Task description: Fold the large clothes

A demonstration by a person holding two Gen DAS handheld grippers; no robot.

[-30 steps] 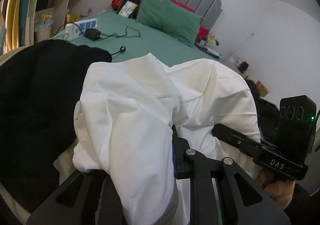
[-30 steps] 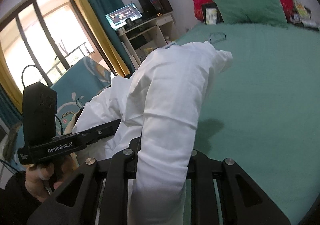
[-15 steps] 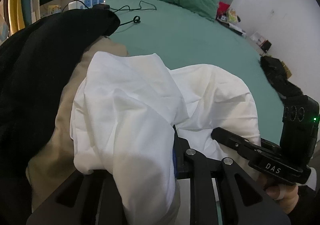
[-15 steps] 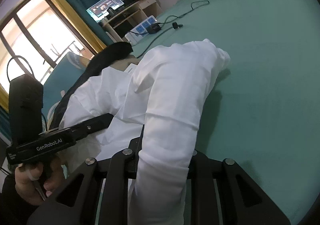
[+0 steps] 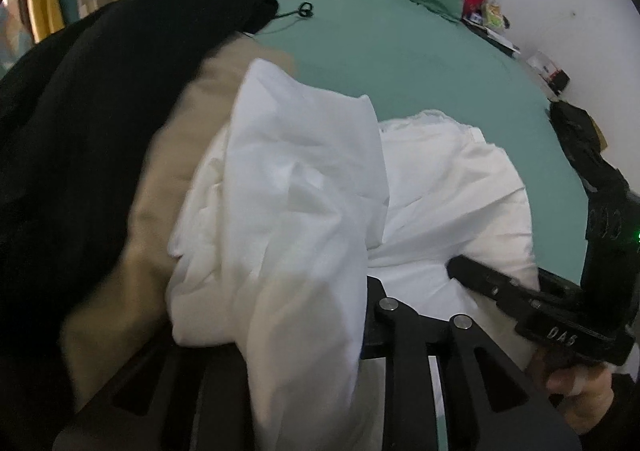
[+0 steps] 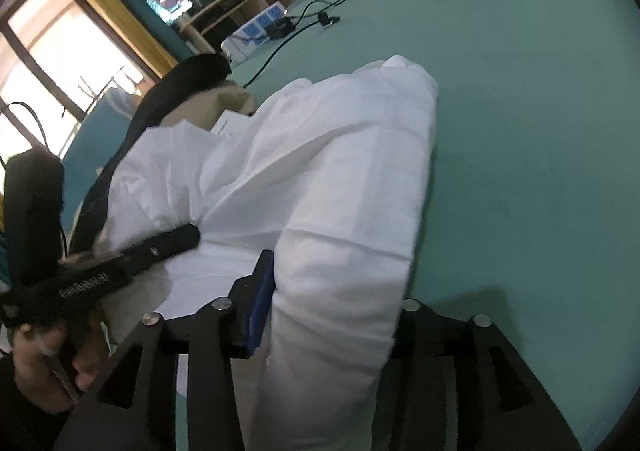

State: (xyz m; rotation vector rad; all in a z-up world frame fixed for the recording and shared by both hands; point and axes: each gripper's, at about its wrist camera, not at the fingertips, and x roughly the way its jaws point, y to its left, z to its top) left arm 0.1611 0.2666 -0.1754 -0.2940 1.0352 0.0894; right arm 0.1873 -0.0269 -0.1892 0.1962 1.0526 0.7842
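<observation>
Black garment (image 5: 92,123) and beige cloth (image 5: 168,171) heaped on the left of the green bed (image 5: 420,63), touching the white garment (image 5: 304,187); power strip (image 6: 256,27) and cable (image 6: 320,7) lie further up the sheet. White garment bunched on the near bed edge, draped over both tools. Left gripper (image 5: 320,315): jaws pinching a thick fold of it. Right gripper (image 6: 332,315): jaws part-spread, clamped on another bundled fold
</observation>
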